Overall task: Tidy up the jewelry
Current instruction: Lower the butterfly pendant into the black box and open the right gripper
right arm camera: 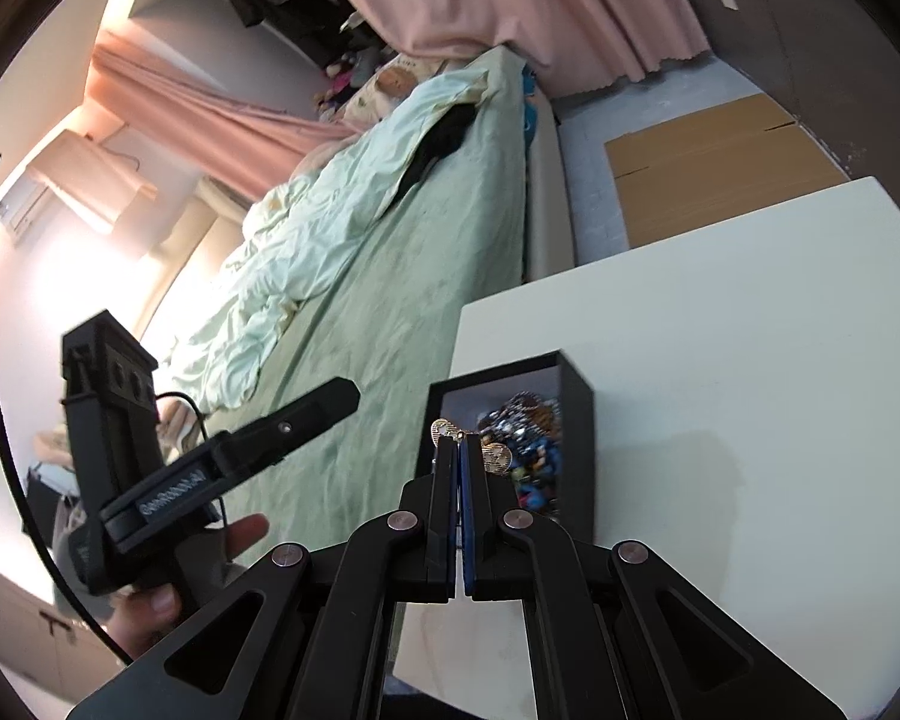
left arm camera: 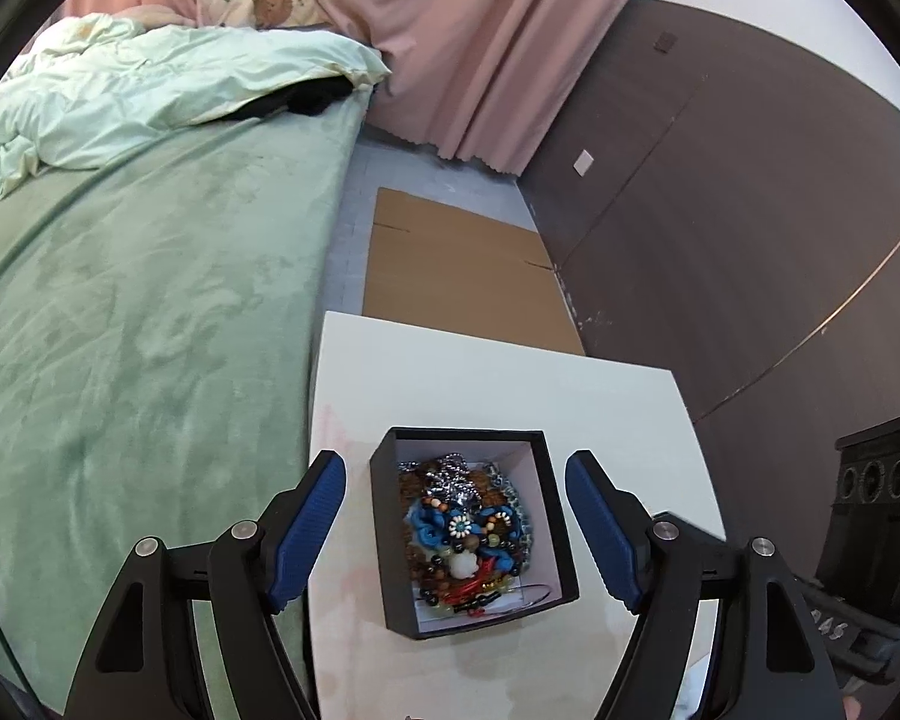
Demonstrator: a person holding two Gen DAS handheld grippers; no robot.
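While the right gripper point(right arm camera: 463, 441) has its jaws pinched tight on a gold earring piece point(right arm camera: 493, 456) — two round filigree discs poking out either side of the tips — it hangs just over the near-left corner of the black box point(right arm camera: 576, 414); looks to me like the piece is either being lifted out or about to be dropped in, can't say which. The left gripper point(left arm camera: 455, 525) is spread wide with its blue pads point(left arm camera: 309, 531) either side of the box, not touching it as far as I can tell; probably there to steady it.

Inside the box sits the jewelry pile point(left arm camera: 468, 531) — blue beads, silver chain, wooden beads, a white bead, a red wire loop, all tangled together.

How I'd do this step: keep the pinch firm since the discs are thin and only caught at the middle; move slowly and straight up or down so nothing snags the chains; bring the left pads onto the box walls if it starts to slide.

Box rests on a white table point(right arm camera: 750, 330), plain and smooth; green bed point(left arm camera: 150, 300) right beside it with a pale rumpled duvet point(left arm camera: 120, 96); flat cardboard point(left arm camera: 456, 264) on the floor beyond; pink curtains point(left arm camera: 480, 48) and a dark brown wall panel point(left arm camera: 720, 210) behind.
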